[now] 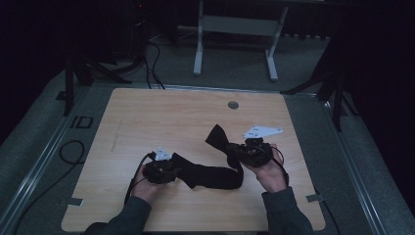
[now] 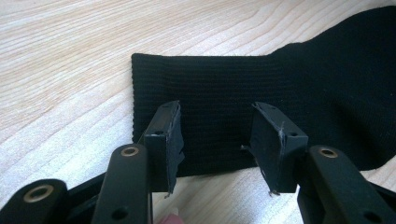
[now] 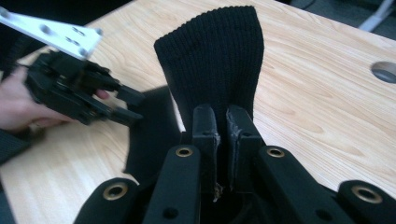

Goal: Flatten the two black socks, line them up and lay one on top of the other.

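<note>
One long black ribbed knit sock (image 1: 215, 174) lies on the near table (image 1: 147, 117); the right gripper (image 3: 223, 140) pinches one end, the left gripper (image 2: 219, 140) gapes over the cuff, likely clamping next.

The high view looks forward and down from above the person's side, taking in the whole wooden bench (image 1: 161, 117) and the dim floor beyond. The left gripper view sits low and very close, looking along the left tool (image 2: 219, 140) at a black sock (image 2: 280, 93) lying flat on the bench. The right gripper view, equally close, looks along the right tool (image 3: 223, 123) across the bench. All three views share the sock and the bench top.
</note>
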Action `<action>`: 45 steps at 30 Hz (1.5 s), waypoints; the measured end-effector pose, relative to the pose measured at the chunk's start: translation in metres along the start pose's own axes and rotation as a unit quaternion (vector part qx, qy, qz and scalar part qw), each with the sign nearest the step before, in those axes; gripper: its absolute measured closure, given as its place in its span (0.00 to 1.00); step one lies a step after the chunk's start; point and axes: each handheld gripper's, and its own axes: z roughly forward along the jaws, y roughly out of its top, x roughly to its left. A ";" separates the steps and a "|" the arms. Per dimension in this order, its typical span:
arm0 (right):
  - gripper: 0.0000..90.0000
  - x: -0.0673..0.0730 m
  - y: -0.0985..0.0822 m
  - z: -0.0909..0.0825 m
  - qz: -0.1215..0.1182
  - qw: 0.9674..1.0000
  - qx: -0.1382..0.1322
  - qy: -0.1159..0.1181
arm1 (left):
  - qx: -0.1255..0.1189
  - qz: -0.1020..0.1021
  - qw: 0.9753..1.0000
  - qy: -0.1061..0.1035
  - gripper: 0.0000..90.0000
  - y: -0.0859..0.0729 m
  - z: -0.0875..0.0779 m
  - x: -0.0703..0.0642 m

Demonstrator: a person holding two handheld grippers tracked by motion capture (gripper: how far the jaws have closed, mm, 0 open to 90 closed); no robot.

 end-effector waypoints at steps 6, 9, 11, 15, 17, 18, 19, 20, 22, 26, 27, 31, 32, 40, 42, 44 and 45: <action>0.93 0.012 0.006 0.005 -0.006 1.000 -0.006 0.012 | -0.002 -0.003 1.000 -0.002 0.60 0.000 0.000 -0.001; 0.93 0.018 0.010 0.011 -0.010 1.000 -0.008 0.019 | -0.002 -0.002 1.000 -0.003 0.60 0.000 0.000 -0.001; 0.93 0.021 0.013 0.016 -0.011 1.000 -0.009 0.025 | -0.002 -0.002 1.000 -0.004 0.60 0.000 0.000 -0.001; 0.93 0.030 0.019 0.026 -0.014 0.999 -0.010 0.035 | -0.002 -0.005 1.000 -0.007 0.60 -0.001 0.000 -0.003; 0.93 0.035 0.020 0.032 -0.016 0.999 -0.008 0.040 | -0.002 -0.005 1.000 -0.009 0.60 -0.001 0.001 -0.004; 0.93 0.037 0.021 0.035 -0.017 0.999 -0.007 0.042 | -0.002 -0.005 1.000 -0.010 0.60 -0.001 0.001 -0.005; 0.93 0.039 0.021 0.037 -0.018 0.999 -0.006 0.045 | -0.003 -0.006 1.000 -0.011 0.60 -0.001 0.001 -0.006; 0.93 0.042 0.021 0.040 -0.019 0.999 -0.004 0.045 | -0.003 -0.005 1.000 -0.011 0.60 -0.001 0.001 -0.006; 0.93 0.046 0.020 0.046 -0.018 0.999 -0.001 0.049 | -0.003 -0.004 1.000 -0.016 0.60 -0.001 0.001 -0.008; 0.93 0.051 0.014 0.058 -0.012 0.998 0.010 0.056 | -0.004 -0.006 1.000 -0.024 0.60 -0.002 0.001 -0.011; 0.93 0.052 0.012 0.061 -0.010 0.998 0.013 0.055 | -0.005 -0.008 1.000 -0.027 0.60 -0.002 0.001 -0.011; 0.93 0.055 0.006 0.072 -0.008 0.998 0.031 0.053 | -0.017 -0.020 0.999 -0.030 0.61 -0.003 -0.008 -0.007; 0.93 0.056 0.004 0.074 -0.009 0.998 0.033 0.053 | -0.023 -0.024 0.999 -0.027 0.62 -0.003 -0.011 -0.005; 0.93 0.061 -0.004 0.091 0.004 0.996 0.065 0.054 | -0.057 -0.074 0.996 0.014 0.72 -0.008 -0.031 0.020; 0.93 0.061 -0.005 0.097 0.011 0.996 0.072 0.053 | -0.063 -0.078 0.995 0.025 0.75 -0.009 -0.033 0.021; 0.93 0.062 -0.007 0.103 0.018 0.995 0.085 0.051 | -0.071 -0.080 0.994 0.031 0.79 -0.009 -0.035 0.021; 0.93 0.062 -0.008 0.106 0.022 0.994 0.091 0.050 | -0.073 -0.080 0.994 0.033 0.80 -0.009 -0.035 0.022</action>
